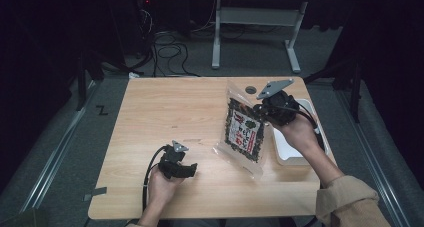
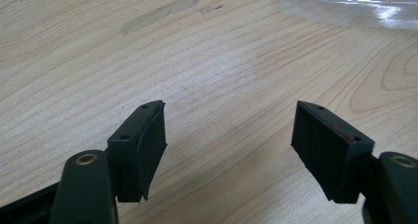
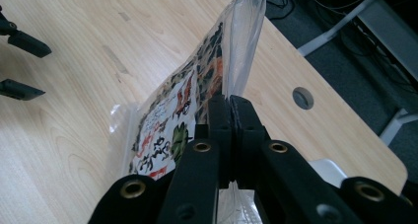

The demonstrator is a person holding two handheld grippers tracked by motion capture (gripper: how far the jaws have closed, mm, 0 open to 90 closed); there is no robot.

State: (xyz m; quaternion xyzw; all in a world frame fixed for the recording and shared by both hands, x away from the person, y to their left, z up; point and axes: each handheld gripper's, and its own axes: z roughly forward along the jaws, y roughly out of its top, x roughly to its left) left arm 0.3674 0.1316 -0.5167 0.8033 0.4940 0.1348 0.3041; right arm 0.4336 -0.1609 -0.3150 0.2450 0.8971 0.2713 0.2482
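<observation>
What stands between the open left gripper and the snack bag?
Nothing visible. The left gripper rests open on the table, and only bare wood lies between it and the bag, which the right gripper holds by its edge, beside the white tray.

A white tray (image 1: 287, 154) sits at the right side of the wooden table (image 1: 165, 112). The table has a round hole (image 1: 250, 89). Black cables (image 1: 170, 52) lie on the floor.
</observation>
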